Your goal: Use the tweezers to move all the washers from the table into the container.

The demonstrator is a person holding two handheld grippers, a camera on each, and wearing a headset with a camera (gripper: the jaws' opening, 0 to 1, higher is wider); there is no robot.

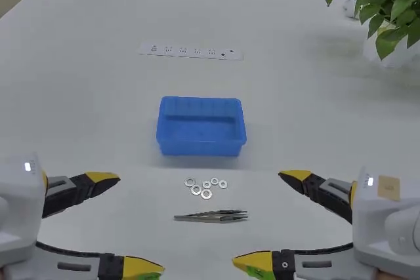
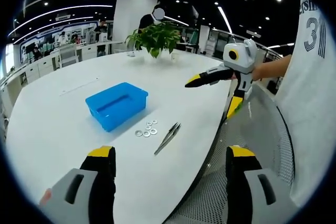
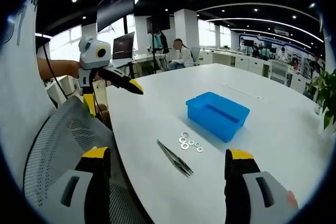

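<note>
The left tool (image 1: 139, 222) and right tool (image 1: 258, 218) hang well in front of the bin (image 1: 201, 143), one to each side, both spread wide and holding nothing. Between them the tweezers (image 1: 211, 216) lie flat on the counter (image 1: 98, 109). The washers (image 1: 206, 187) cluster between the tweezers and the bin, and no washer shows inside it. The task looks unstarted, with picking up the tweezers as the first step. One tool must straddle the thin shank and close without nudging it into the washers.
</note>
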